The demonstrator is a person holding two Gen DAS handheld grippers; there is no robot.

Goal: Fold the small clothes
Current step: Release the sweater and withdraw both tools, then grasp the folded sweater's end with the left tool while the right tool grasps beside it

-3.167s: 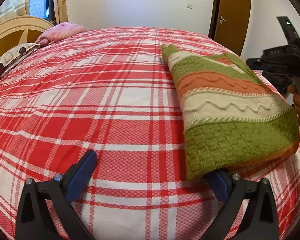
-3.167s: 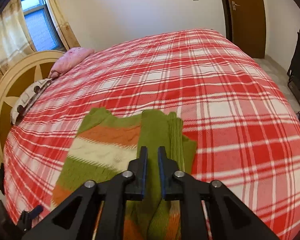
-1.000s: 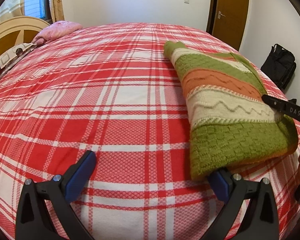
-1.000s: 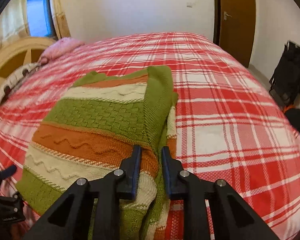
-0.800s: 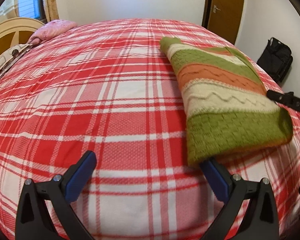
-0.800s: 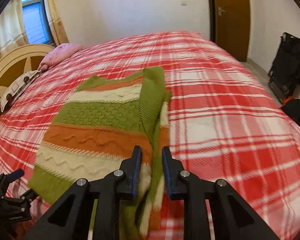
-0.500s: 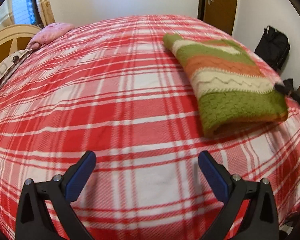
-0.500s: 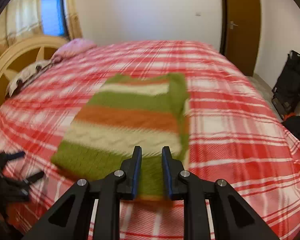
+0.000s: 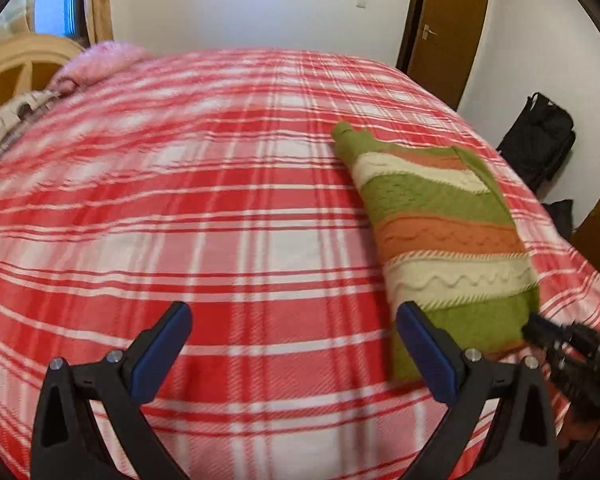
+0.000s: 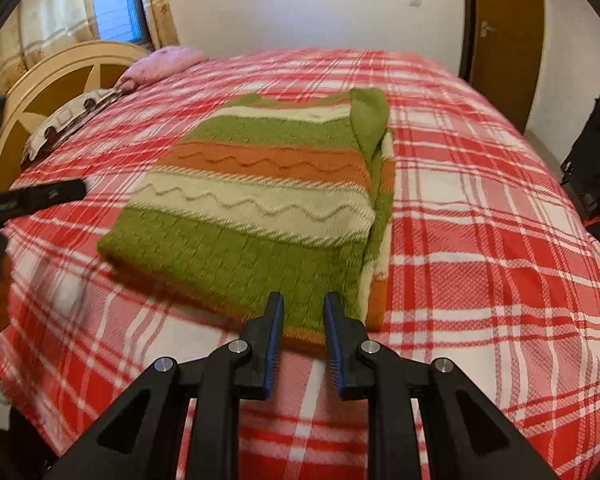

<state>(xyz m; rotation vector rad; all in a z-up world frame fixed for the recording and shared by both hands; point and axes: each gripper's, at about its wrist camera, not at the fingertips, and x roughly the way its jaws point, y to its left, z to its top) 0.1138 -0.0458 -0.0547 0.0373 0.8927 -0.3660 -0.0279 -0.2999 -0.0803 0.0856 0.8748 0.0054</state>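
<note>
Left gripper just left of the sweater, jaws wide apart, holding nothing. Sweater lying folded flat on the bed, sleeve tucked along its right edge. Right gripper at the sweater's near hem, jaws just opened a little, narrow gap, not pressing the cloth. Probably folded; perhaps one more fold left.

Chunky knit sweater, woven bedspread

Counted one folded striped sweater on one plaid bed, one pink pillow, one brown door, one window, two grippers: left, right.
</note>
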